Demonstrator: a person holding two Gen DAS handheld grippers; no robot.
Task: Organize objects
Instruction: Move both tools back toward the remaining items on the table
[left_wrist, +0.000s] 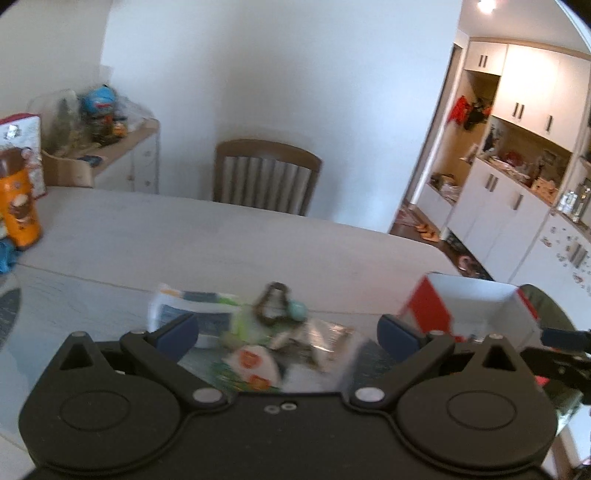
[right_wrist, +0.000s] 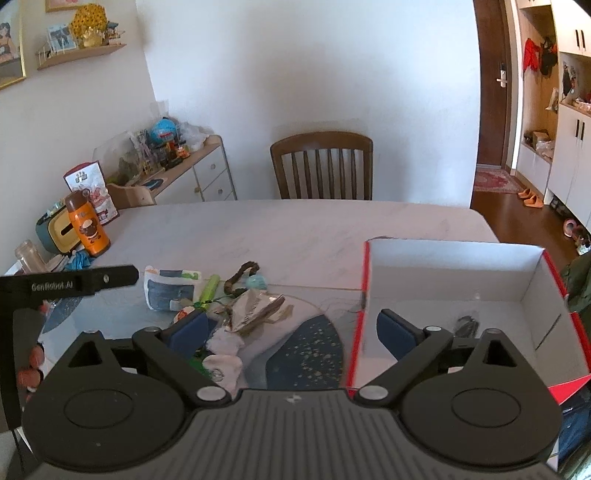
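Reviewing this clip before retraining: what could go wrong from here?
1. The pile is tangled: crumpled foil wrapper, green tube, white socks. The open left gripper may grab several at once.
2. The left view is motion-blurred, so aim may be off.
3. The right gripper straddles the red-edged box wall; it may nudge it.

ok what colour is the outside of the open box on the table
Red outside, white inside. The box shows best in the right wrist view.

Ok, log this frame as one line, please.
left claw: open, empty, over clutter pile | right claw: open, empty, straddling box wall | red-and-white box: one dark item inside | pile still on table
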